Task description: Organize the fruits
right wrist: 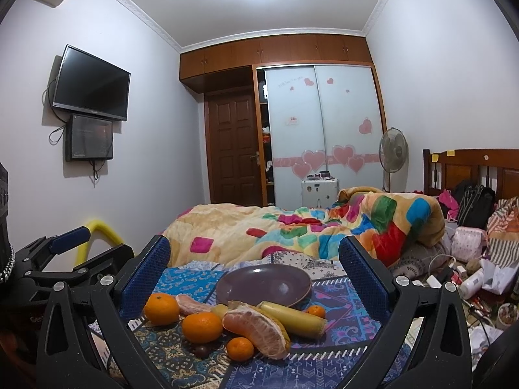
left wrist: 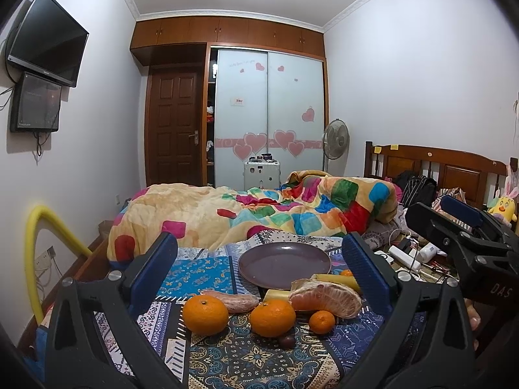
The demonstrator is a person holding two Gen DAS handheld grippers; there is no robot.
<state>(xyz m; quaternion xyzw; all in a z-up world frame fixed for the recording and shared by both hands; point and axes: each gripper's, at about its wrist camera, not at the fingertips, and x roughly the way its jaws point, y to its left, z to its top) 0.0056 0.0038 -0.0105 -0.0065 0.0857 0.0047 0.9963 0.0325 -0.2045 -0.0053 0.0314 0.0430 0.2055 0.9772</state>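
An empty purple plate (left wrist: 285, 264) (right wrist: 264, 283) lies on a patterned cloth. In front of it lie two oranges (left wrist: 205, 314) (left wrist: 271, 317) (right wrist: 161, 308) (right wrist: 201, 326), a small tangerine (left wrist: 321, 321) (right wrist: 239, 348), a large peeled citrus segment (left wrist: 326, 298) (right wrist: 258, 329), another peeled piece (left wrist: 238, 301) (right wrist: 191, 304), a yellow banana piece (left wrist: 337, 280) (right wrist: 293, 319) and a dark grape (left wrist: 287, 340) (right wrist: 201, 350). My left gripper (left wrist: 259, 259) is open and empty over the fruit. My right gripper (right wrist: 253, 264) is open and empty too.
A colourful quilt (left wrist: 259, 214) is piled on the bed behind the plate. Cables, chargers and bottles (left wrist: 408, 256) (right wrist: 460, 278) clutter the right side. A yellow foam tube (left wrist: 39, 243) curves at the left. The wooden headboard (left wrist: 438, 165) stands at far right.
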